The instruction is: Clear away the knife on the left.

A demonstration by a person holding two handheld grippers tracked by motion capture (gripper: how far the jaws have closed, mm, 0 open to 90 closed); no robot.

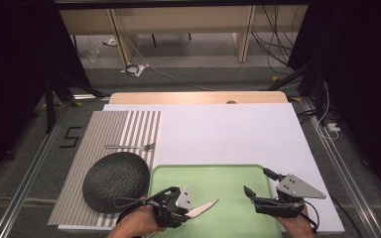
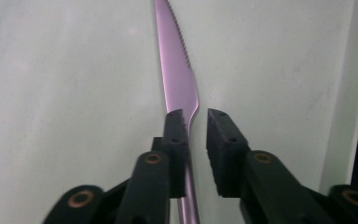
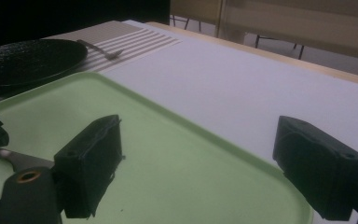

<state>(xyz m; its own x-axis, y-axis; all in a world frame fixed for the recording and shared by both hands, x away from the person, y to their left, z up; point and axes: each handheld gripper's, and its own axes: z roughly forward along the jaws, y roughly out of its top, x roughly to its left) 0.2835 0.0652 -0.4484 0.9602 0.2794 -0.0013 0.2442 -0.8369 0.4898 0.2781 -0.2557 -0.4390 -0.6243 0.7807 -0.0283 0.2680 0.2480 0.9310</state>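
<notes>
The left tongs (image 1: 191,201) sit low over the green tray (image 1: 228,171) with a table knife (image 1: 202,208) between their jaws. In the left gripper view the knife (image 2: 179,79) runs lengthwise up the gap: its handle neck lies against the left-hand pad, while a clear slit remains between the metal and the other pad. So the jaws are drawn in narrow around the knife but not clamped on it; my reading is that the person is lining up along the handle so the pads can pinch it across its thin width rather than across the blade.

The right tongs (image 1: 258,191) hover over the tray's right half, jaws spread wide and empty, as the right gripper view (image 3: 198,154) confirms. They look to be waiting out of the way, near enough to steady the tray if needed.

A place setting appears to be under way on the striped placemat (image 1: 104,129) to the left: a dark round plate (image 1: 116,181) at its near end, a fork (image 1: 129,147) lying beyond it.

The knife lies flat on the tray's near-left part, blade pointing away from the left tongs. It is slim, polished metal with a faint pinkish sheen, a serrated edge along one side and a blade tapering into a narrow handle.
</notes>
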